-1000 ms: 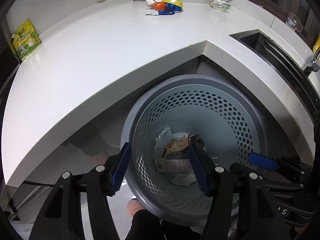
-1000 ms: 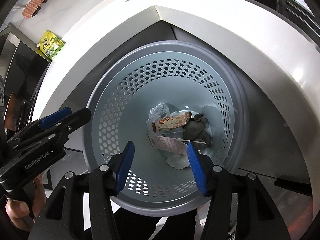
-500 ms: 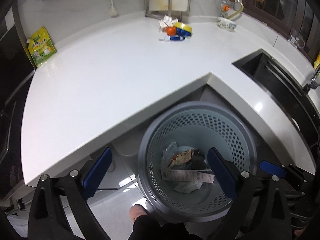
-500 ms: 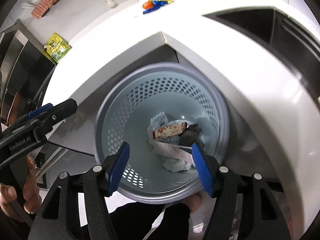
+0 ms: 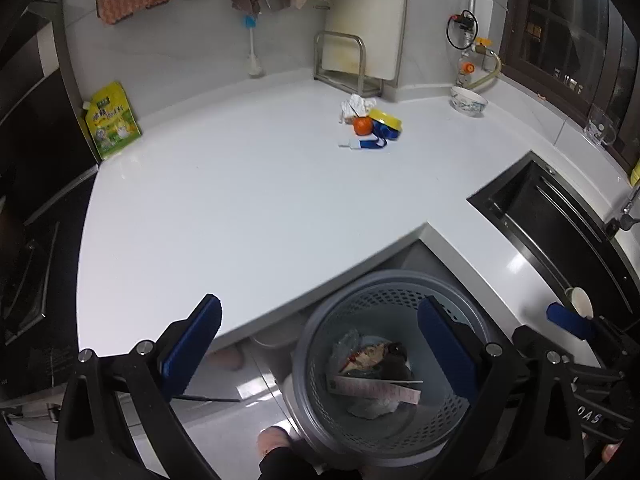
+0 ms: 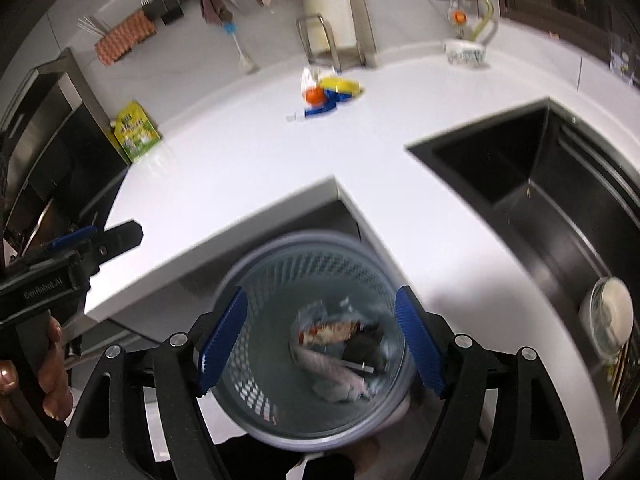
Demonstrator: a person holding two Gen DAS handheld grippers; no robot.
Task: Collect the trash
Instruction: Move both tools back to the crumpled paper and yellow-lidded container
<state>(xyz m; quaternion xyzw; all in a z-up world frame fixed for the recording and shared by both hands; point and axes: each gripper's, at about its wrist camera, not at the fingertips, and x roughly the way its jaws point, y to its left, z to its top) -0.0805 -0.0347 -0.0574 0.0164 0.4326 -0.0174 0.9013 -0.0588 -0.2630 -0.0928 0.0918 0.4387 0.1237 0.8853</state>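
Note:
A grey perforated trash basket (image 5: 384, 280) (image 6: 304, 240) stands on the floor under the corner of the white counter (image 5: 240, 208). Inside it lie a snack wrapper (image 5: 366, 356) (image 6: 332, 330), a long paper strip (image 5: 376, 390) and crumpled bits. My left gripper (image 5: 320, 308) hangs open above the basket, holding nothing. My right gripper (image 6: 321, 295) is over the basket too, its jaws opening with nothing between them. On the far counter sits a small trash pile (image 5: 368, 122) (image 6: 324, 94): crumpled paper, an orange, a yellow lid and a blue piece.
A black sink (image 5: 560, 216) is cut into the counter on the right, with a cup (image 5: 580, 302) in it. A green-yellow pouch (image 5: 110, 120) leans at the left, a bowl (image 5: 468, 102) and metal rack (image 5: 344, 64) stand at the back. A person's foot (image 5: 276, 440) is beside the basket.
Both grippers rose away from the basket and their jaws spread wider. The basket looks smaller and lower, and much more of the counter and back wall has come into view.

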